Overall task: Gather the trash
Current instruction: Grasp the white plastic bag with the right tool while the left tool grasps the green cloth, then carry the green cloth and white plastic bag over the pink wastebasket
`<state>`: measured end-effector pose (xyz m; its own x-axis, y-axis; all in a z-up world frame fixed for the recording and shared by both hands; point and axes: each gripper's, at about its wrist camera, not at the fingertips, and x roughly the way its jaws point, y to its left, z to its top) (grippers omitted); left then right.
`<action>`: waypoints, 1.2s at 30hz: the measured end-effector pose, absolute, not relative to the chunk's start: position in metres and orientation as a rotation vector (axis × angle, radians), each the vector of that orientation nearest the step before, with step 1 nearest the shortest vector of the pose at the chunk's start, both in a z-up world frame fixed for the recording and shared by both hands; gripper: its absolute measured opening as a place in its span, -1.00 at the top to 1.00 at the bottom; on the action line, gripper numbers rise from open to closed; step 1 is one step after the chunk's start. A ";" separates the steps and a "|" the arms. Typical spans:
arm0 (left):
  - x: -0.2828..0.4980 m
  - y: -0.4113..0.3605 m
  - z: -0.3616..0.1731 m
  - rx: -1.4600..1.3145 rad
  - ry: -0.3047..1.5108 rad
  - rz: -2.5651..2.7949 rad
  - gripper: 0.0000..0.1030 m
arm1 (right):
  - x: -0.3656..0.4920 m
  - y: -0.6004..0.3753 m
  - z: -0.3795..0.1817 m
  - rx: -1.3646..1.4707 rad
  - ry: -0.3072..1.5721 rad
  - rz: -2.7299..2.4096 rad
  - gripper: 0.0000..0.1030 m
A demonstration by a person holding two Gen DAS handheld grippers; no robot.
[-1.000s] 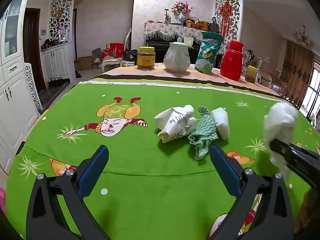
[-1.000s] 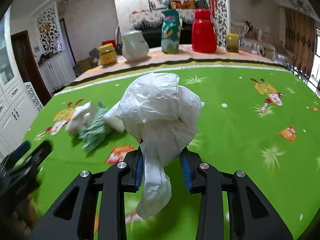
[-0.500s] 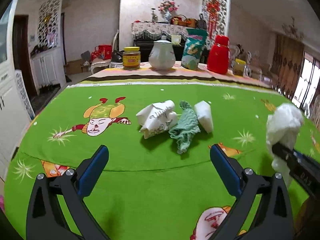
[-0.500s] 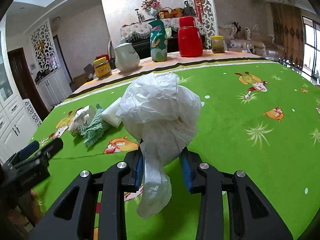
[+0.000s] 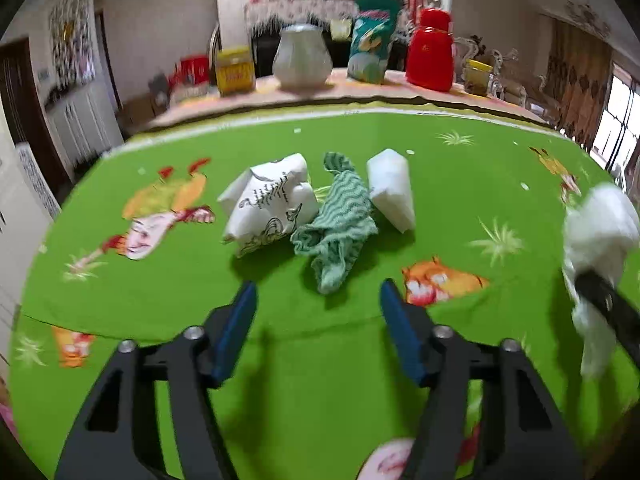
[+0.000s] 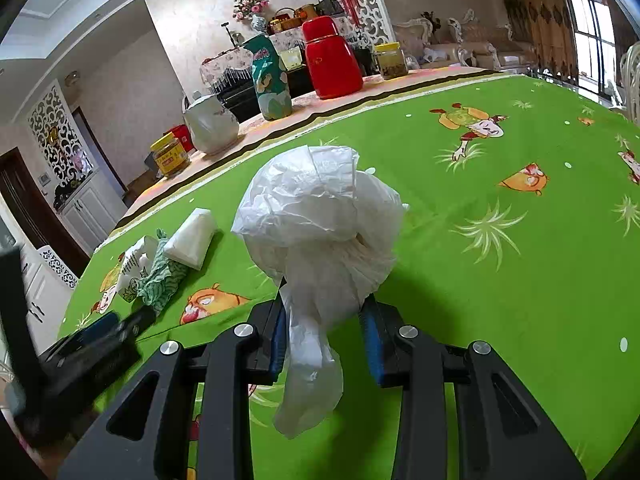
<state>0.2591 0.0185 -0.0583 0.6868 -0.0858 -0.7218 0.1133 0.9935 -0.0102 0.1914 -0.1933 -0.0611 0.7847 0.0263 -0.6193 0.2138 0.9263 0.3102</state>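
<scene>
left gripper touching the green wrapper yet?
Apart. Left wrist view: green tablecloth shows between the left gripper fingertips and the green wrapper; nothing sits between the jaws, which have just been closing.

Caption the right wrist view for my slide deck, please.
Right claw shut on a crumpled white plastic bag above the green tablecloth.

The left gripper (image 6: 96, 340) is a dark blur beside the white plastic bag (image 6: 320, 224) (edge cuts its body off).
</scene>
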 end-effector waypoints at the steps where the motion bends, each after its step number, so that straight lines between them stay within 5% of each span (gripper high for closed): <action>1: 0.266 0.018 -0.059 0.030 0.805 -0.103 -0.12 | 0.192 -0.193 -0.062 0.382 0.668 -0.102 0.34; 11: 0.325 -0.005 -0.072 0.042 0.894 -0.098 -0.11 | 0.195 -0.189 -0.061 0.365 0.670 -0.095 0.34; 12: 0.325 -0.008 -0.072 0.050 0.898 -0.103 -0.02 | 0.196 -0.187 -0.060 0.357 0.669 -0.093 0.34; 13: 0.323 -0.009 -0.071 0.050 0.891 -0.109 0.30 | 0.196 -0.186 -0.060 0.353 0.668 -0.091 0.34; 17: 0.301 -0.009 -0.065 0.057 0.839 -0.140 0.41 | 0.196 -0.187 -0.060 0.359 0.668 -0.086 0.34; 36: 0.125 0.042 -0.015 0.017 0.565 -0.058 0.41 | 0.195 -0.169 -0.053 0.268 0.644 -0.026 0.34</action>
